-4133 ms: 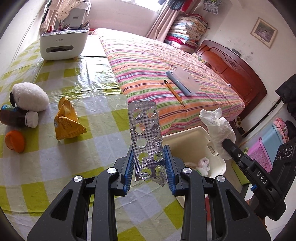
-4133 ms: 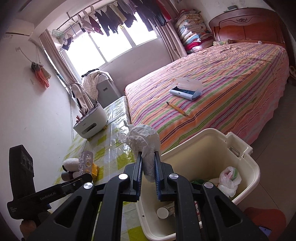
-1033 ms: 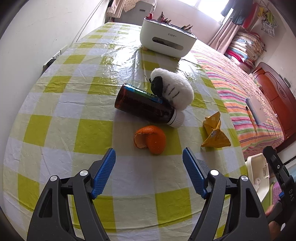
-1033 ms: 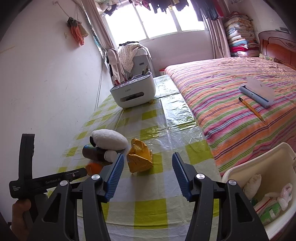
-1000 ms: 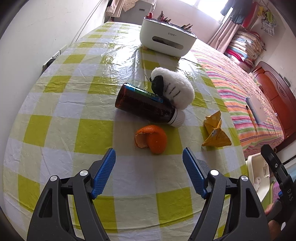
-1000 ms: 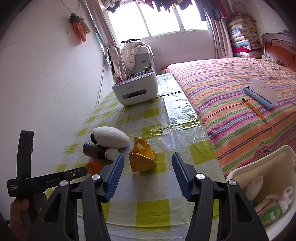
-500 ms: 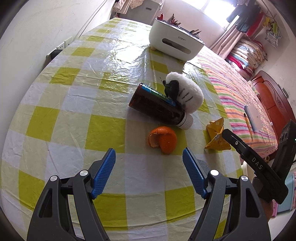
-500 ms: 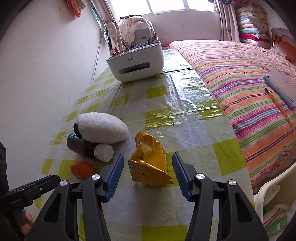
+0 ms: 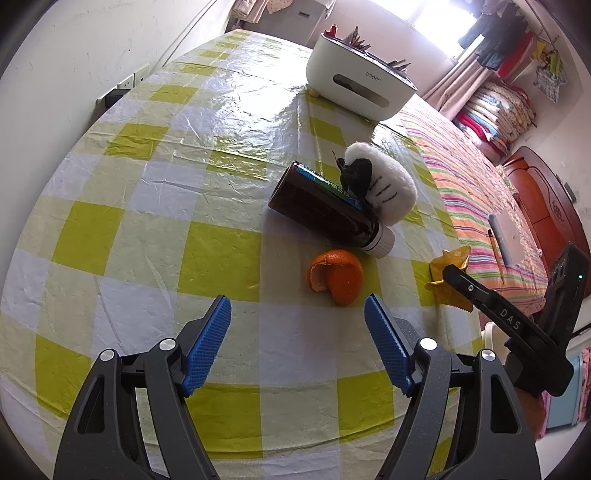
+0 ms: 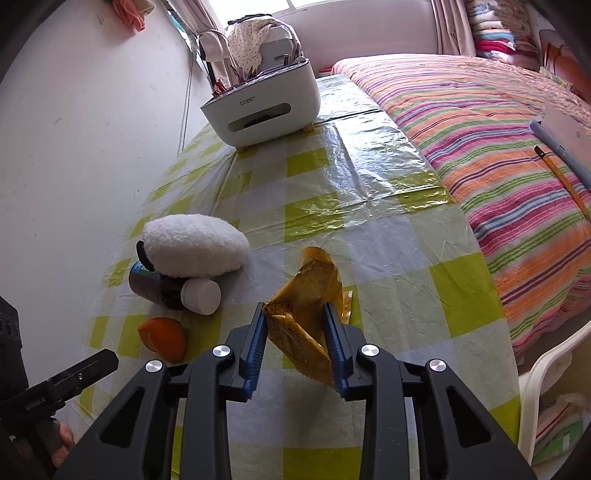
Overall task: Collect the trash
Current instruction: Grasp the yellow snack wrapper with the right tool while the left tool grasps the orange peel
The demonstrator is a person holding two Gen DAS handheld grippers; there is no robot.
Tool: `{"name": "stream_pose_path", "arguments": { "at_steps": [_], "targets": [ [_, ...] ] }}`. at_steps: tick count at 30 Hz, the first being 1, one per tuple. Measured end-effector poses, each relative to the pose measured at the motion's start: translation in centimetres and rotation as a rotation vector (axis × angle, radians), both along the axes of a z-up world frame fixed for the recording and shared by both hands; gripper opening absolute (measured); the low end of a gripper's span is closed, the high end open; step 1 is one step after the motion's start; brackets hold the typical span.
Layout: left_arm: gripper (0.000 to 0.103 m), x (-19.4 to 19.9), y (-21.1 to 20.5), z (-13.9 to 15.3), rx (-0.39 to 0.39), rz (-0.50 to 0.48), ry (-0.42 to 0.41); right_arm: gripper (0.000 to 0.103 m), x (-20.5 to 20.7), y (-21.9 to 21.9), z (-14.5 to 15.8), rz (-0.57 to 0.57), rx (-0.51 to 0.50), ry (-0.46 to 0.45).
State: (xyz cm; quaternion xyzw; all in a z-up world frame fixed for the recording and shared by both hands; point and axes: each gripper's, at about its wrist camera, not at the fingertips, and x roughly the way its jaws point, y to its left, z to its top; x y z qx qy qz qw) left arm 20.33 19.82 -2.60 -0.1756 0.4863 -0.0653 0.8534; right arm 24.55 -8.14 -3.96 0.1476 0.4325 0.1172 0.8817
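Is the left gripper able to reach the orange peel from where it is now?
Probably yes. The left gripper has its jaws wide open and empty, and the orange peel lies just ahead, slightly toward the right jaw. Only bare tablecloth lies between them, and the brown bottle sits beyond the peel.

Daylight floods the room from a window (image 9: 436, 14) at the far end, blown out to white in the left wrist view. Glare streaks across the glossy checked tablecloth (image 9: 229, 110), picking out its creases. Shadows under objects are soft and short. Both fisheye frames bend straight lines hard at the edges, with dark vignetted corners; focus stays sharp throughout.
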Motion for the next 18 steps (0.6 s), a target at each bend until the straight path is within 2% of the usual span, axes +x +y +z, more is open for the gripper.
{"name": "stream_pose_path", "arguments": {
  "at_steps": [7,12,18],
  "targets": [
    [0.074,0.9,-2.5,-0.6,0.071,-0.033,0.008,0.029,-2.8,-4.0,1.5,-0.034,0.155,-0.035],
    [0.074,1.8,-4.3,-0.9,0.076,-0.037,0.018,0.029,-4.0,-5.8,2.1,-0.048,0.195,-0.061],
    [0.071,2.7,-6.1,-1.4,0.132,-0.036,0.022,0.029,-5.1,-7.3,2.7,-0.054,0.228,-0.086]
  ]
}}
